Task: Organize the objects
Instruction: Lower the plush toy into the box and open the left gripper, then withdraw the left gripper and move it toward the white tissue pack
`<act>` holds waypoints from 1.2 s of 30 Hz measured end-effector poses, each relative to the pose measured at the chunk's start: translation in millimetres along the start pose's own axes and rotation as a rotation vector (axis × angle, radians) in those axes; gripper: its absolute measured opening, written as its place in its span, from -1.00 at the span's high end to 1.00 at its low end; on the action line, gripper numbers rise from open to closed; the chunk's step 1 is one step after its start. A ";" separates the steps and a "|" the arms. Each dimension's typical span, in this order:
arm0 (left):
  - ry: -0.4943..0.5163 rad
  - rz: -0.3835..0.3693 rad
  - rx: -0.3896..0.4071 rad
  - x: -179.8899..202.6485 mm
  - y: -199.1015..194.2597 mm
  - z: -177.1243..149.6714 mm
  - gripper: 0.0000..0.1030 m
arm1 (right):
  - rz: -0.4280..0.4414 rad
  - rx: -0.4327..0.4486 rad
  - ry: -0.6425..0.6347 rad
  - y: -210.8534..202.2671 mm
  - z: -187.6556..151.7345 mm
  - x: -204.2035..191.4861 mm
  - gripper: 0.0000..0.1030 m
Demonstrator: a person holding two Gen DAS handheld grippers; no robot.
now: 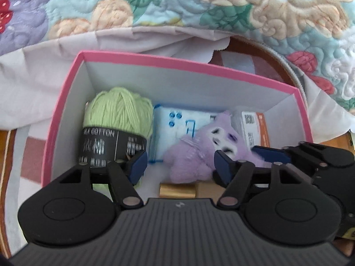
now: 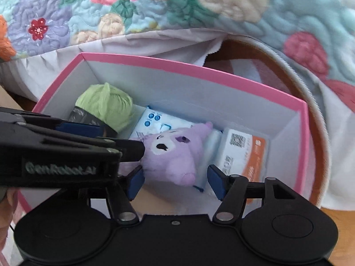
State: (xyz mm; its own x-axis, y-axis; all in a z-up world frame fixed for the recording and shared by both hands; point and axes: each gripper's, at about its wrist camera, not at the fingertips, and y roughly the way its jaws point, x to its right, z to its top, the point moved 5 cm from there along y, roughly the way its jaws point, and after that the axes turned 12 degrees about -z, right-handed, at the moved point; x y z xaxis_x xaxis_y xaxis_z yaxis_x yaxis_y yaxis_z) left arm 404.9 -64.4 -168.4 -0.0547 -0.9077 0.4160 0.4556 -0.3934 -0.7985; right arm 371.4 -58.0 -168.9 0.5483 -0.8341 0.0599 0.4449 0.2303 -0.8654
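The purple plush toy [image 2: 172, 155] lies in the pink-rimmed white cardboard box [image 1: 177, 63], between the green yarn ball [image 1: 118, 108] and an orange-and-white packet [image 2: 244, 153]. The left gripper [image 1: 179, 164] and right gripper [image 2: 175, 182] both hover with jaws released, pads clear of the toy. Only the left wrist view shows a gold block [image 1: 177, 190] below the toy.

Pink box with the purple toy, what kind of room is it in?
Probably a bedroom. The pink box sits beside a flowery quilt with a pale sheet underneath, like bedding.

Home bedroom: floral quilt [image 1: 277, 11] w/ pale sheet [image 1: 33, 71], pink keepsake box [image 1: 177, 63] alongside.
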 end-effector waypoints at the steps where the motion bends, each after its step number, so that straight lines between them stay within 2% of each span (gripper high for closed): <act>1: -0.013 0.012 -0.005 -1.4 -2.3 -1.1 -0.34 | 0.008 0.009 0.004 -6.5 -2.8 1.0 -0.35; 6: -0.050 0.002 -0.012 -5.5 -20.0 -11.2 -0.35 | 0.050 0.050 0.015 -31.7 -13.6 4.1 -0.37; 12: 0.015 0.006 0.000 2.0 -55.5 -23.3 -0.35 | 0.091 0.095 0.036 -63.6 -25.9 2.0 -0.37; 22: 0.088 0.022 -0.012 24.8 -136.9 -38.8 -0.35 | 0.079 0.197 -0.068 -153.4 -28.2 -21.8 -0.37; 25: 0.096 0.005 -0.029 31.3 -158.2 -45.2 -0.35 | 0.087 0.206 -0.087 -178.7 -33.8 -28.6 -0.37; 36: 0.173 0.060 -0.026 45.8 -234.3 -79.9 -0.38 | 0.105 0.238 -0.126 -249.4 -59.2 -50.4 -0.37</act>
State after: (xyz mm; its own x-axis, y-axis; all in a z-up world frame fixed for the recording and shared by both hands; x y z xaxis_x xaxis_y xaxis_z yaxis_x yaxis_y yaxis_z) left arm 224.7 -25.4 3.0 -0.1808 -0.9403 0.2883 0.4399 -0.3394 -0.8314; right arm 190.9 -103.1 14.5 0.6770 -0.7343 0.0501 0.5266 0.4356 -0.7300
